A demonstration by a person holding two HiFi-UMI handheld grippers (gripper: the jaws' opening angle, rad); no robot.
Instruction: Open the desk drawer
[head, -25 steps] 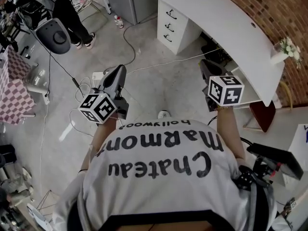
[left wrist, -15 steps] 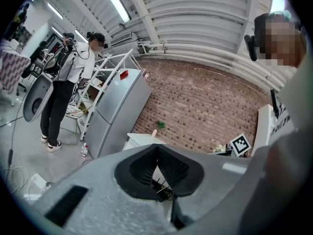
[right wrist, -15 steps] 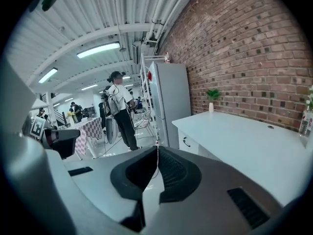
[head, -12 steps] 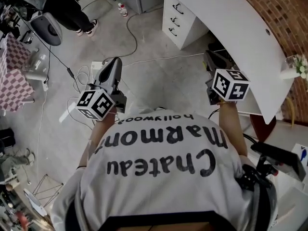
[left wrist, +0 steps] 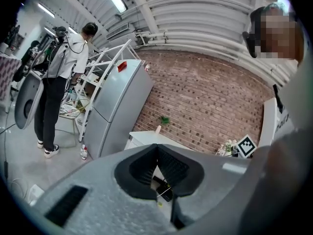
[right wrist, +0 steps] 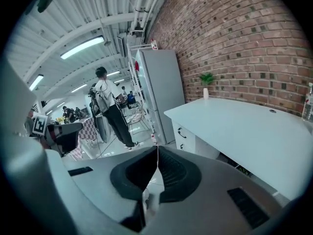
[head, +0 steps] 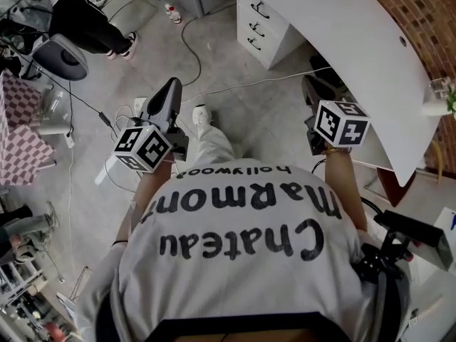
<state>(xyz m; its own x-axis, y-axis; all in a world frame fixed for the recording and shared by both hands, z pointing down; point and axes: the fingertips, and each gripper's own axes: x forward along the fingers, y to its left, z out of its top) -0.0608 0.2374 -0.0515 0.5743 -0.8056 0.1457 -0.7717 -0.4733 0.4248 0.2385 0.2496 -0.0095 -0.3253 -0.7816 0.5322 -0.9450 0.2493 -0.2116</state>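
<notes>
Floor [head: 235, 112], grey and open, fills most of the head view, with a brick wall [head: 420, 13] along the right. The white curved surface [head: 349, 41] runs down that wall side.

Drawer stack [head: 262, 33] stands under the far left end of the surface, all drawers shut. Its front faces out over the open floor. We count three dark handles [head: 254, 28], one above another; they are too small to read the axis of their bars.

Left tongs [head: 173, 85] are held over the floor, well apart from the stack. In their own view the tongs [left wrist: 157, 150] are fully closed, pads meeting, with nothing between them.

Right tongs [head: 312, 85] are held just beside the near edge of the surface. Their own view shows the tongs [right wrist: 157, 152] likewise pressed together and empty, with the stack [right wrist: 188, 137] a little right of the jaw line.

Key relation: the stack lies ahead of both, between their lines. We judge the right tongs slightly nearer. Neither has opened for a handle yet, so the pull is not begun.
</notes>
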